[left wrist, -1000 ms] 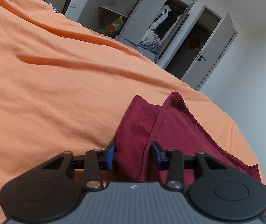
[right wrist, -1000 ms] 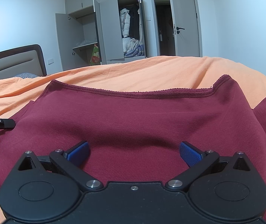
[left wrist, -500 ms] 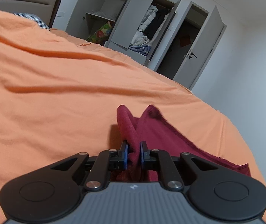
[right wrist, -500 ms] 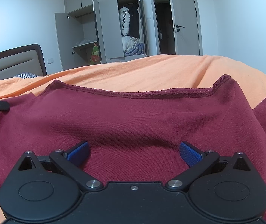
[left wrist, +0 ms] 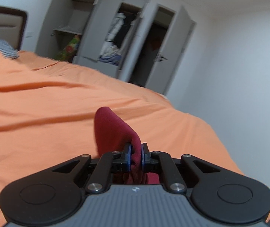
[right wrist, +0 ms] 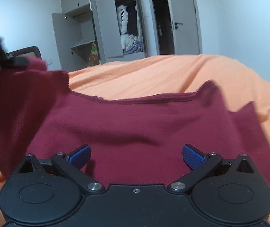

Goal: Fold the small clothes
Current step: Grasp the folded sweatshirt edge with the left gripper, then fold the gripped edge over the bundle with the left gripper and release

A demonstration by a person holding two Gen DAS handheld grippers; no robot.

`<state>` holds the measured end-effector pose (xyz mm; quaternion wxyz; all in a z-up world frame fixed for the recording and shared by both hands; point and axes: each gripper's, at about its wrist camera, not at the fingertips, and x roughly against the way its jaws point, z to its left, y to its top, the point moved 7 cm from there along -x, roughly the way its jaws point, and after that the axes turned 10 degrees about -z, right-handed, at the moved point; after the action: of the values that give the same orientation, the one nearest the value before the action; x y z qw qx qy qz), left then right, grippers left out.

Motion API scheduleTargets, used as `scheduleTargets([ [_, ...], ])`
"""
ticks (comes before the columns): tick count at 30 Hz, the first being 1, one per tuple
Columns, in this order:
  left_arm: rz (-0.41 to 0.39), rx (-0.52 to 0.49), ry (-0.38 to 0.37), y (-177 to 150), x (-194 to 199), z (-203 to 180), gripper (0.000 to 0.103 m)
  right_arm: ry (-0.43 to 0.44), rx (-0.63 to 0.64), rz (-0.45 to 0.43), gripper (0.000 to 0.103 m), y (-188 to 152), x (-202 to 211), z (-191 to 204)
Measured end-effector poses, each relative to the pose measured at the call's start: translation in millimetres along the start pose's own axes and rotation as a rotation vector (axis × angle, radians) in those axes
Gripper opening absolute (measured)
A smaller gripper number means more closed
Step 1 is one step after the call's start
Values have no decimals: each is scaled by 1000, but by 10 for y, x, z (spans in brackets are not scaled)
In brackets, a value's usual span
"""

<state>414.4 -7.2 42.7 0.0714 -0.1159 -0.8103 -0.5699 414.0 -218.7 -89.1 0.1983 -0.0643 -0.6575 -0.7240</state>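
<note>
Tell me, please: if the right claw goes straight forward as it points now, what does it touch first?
Probably the maroon garment: the open right claw points along the cloth spread ahead of it, though depth is hard to judge.

garment [right wrist: 135, 124]: is being seen in dark maroon
bedsheet [left wrist: 40, 104]: is being shown in plain orange
gripper pads [right wrist: 80, 156]: are being shown in blue
pillow [left wrist: 0, 47], far ahead-left of the left gripper [left wrist: 135, 156]: is being seen in a fine dark-and-white check
wardrobe [right wrist: 104, 28]: is being shown in grey
</note>
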Motion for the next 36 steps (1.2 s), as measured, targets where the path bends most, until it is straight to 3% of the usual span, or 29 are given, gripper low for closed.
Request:
scheduleTargets([
  [4,7,-78,-98,-96,-83,-635,9,-45,-9,-44,103,4,377,-332],
  [8,38,-153,-202,-338,-156,-1293,9,-153,-4,-75,103,-59,800,-711],
  [15,177,-275,-373,-1191,-202,-2232,9,-265,-9,-74,102,-310,1323,-1144],
  [21,261,-375,-373,-1719,-248,-2446,9,-262,-14,-83,103,-494,1471,-1244],
  [27,324,-339,-378,-1758,-276,-2315,12,-262,8,-92,103,-550,1526,-1233],
  [32,343,-305,-421,-1699,-213,-2367,33,-267,15,-94,103,-566,1577,-1210],
  [33,347,-300,-426,-1680,-193,-2372,43,-267,15,-94,103,-568,1592,-1199],
  [34,350,-292,-433,-1660,-174,-2373,62,-267,17,-94,103,-570,1587,-1200],
  [36,340,-269,-453,-1596,-126,-2373,82,-270,21,-91,103,-576,1585,-1199],
])
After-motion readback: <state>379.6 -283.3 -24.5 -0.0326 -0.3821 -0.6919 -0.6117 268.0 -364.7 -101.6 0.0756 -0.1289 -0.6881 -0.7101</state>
